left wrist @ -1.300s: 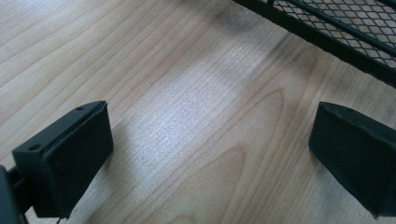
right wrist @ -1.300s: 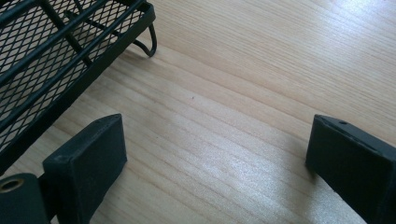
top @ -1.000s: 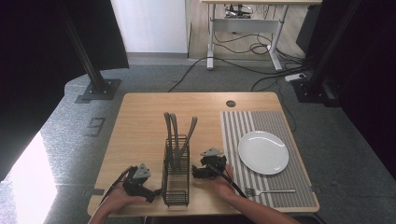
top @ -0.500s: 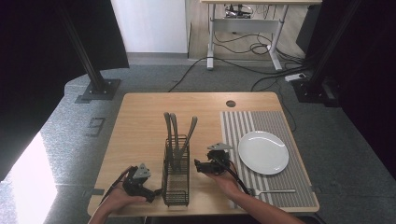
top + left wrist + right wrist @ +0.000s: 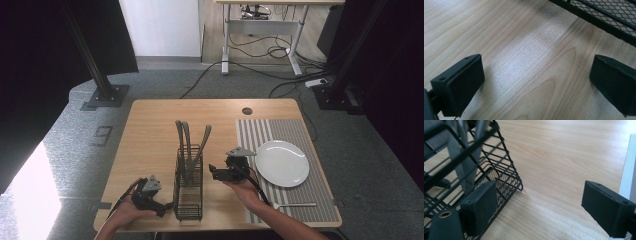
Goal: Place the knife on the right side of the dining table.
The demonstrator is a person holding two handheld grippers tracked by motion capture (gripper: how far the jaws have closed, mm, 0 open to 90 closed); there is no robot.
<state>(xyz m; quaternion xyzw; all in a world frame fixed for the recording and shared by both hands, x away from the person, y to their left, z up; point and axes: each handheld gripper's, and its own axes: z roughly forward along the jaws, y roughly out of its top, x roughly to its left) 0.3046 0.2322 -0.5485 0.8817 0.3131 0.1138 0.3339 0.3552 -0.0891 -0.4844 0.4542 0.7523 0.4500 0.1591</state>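
The wooden table (image 5: 150,135) stands on grey carpet (image 5: 80,130), with a second desk (image 5: 260,20) and loose cables (image 5: 280,75) behind it and a dark post (image 5: 95,65) off its far left corner. Its far half is bare, open board. A striped mat (image 5: 280,130) covers the side beyond the right gripper (image 5: 216,171), carrying a white plate (image 5: 281,163) and, near the front edge, a fork (image 5: 292,204).

A black wire basket (image 5: 188,187) stands between the two grippers, grey utensil handles (image 5: 187,140) rising from it; what kind they are is hard to tell.

The right gripper's jaws are spread wide with nothing between them, one jaw just beside the basket's mesh wall (image 5: 499,177), the mat's edge (image 5: 629,170) past the other.

The left gripper (image 5: 162,207) sits at the front edge, jaws wide apart over bare wood (image 5: 529,62), gripping nothing, the basket's base (image 5: 604,15) just ahead of one jaw.
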